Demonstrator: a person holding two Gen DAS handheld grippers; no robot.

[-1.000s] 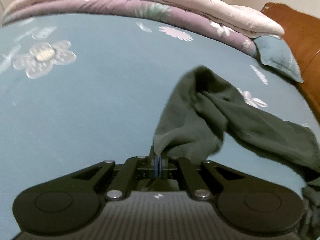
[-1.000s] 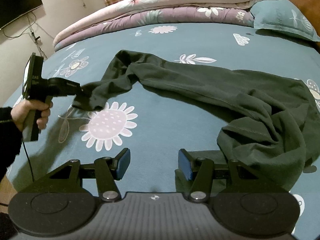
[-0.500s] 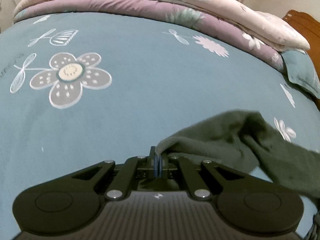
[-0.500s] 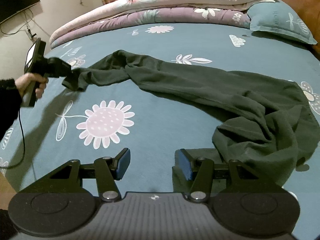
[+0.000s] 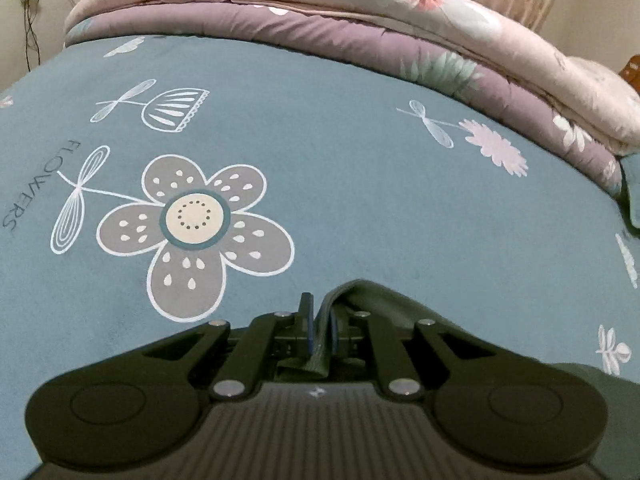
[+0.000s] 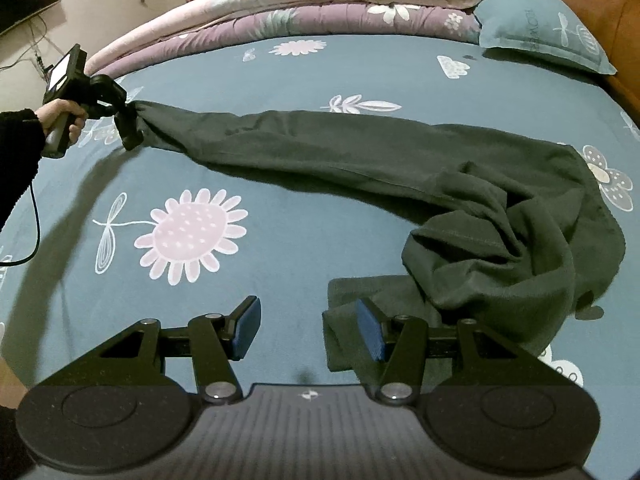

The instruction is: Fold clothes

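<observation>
A dark green garment (image 6: pixel 400 160) lies on the blue flowered bedsheet (image 6: pixel 280 80). One long part is stretched out to the left, the rest is bunched at the right (image 6: pixel 520 248). My left gripper (image 5: pixel 320 326) is shut on the end of that long part (image 5: pixel 362 294); it also shows in the right wrist view (image 6: pixel 130 128) at far left, held by a hand. My right gripper (image 6: pixel 308 328) is open and empty, low over the sheet. Its right finger (image 6: pixel 370 330) is beside a folded edge of the garment (image 6: pixel 344 320).
Folded pink and purple quilts (image 6: pixel 320 4) lie along the far side of the bed. A blue pillow (image 6: pixel 540 36) sits at the back right by a wooden headboard (image 6: pixel 616 12). A cable (image 6: pixel 34 220) hangs from the left gripper.
My left gripper has pulled the garment's end further left and away, stretching the long part out straight. The right gripper has stayed open in about the same place.
</observation>
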